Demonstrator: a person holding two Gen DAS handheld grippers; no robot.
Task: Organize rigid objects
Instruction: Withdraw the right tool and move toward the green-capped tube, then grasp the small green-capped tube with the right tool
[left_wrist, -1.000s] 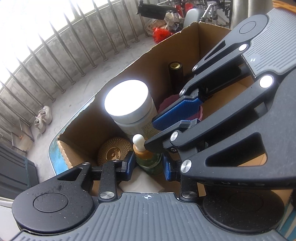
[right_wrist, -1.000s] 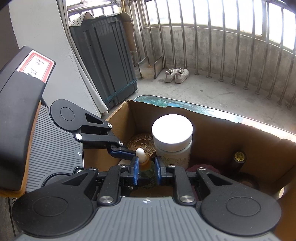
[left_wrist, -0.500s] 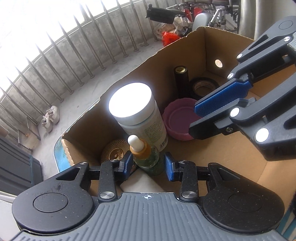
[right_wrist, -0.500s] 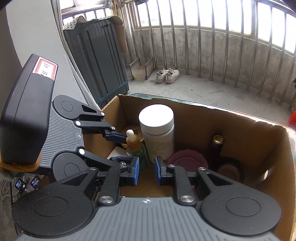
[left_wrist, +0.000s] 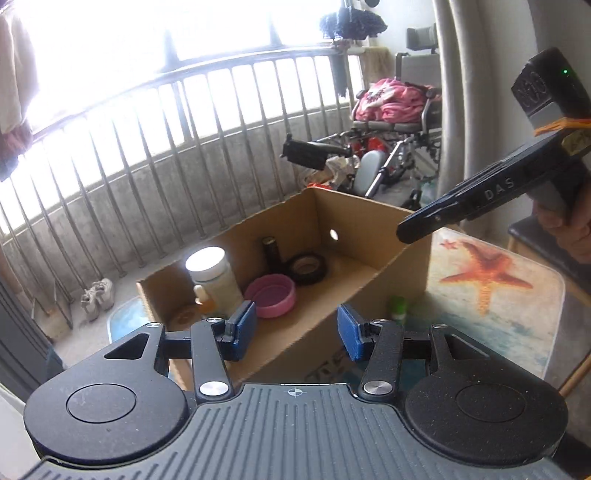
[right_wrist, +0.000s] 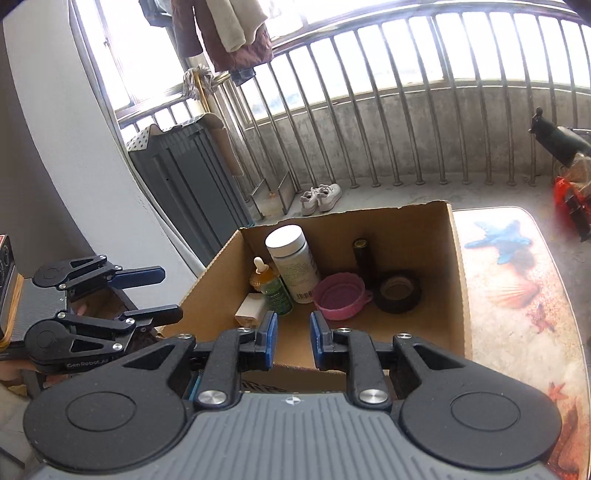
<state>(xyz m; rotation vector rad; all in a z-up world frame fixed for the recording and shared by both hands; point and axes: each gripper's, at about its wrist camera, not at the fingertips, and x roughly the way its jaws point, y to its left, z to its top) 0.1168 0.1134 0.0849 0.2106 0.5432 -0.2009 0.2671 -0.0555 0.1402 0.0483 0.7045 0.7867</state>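
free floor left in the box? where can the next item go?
Bare floor of the box: near strip in front of the pink bowl and tape roll, plus the right end beyond the tape. Crowded: left end, with white jar, dropper bottle and small white box packed together.

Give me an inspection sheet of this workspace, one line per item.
Surface: table with a seashell and starfish print; the cardboard box stands on it.
Job's things: in the box, white-lidded jar, dropper bottle, pink bowl, tape roll, dark bottle, small cream box; a green-capped item stands outside the box.
Clutter: nothing seen on the table.
Grippers: left gripper empty, jaws opening; right gripper empty, jaws nearly closed. Both are outside the box.
Cables: nothing seen.
Surroundings: balcony railing, shoes on the floor, grey cabinet, wheelchair.
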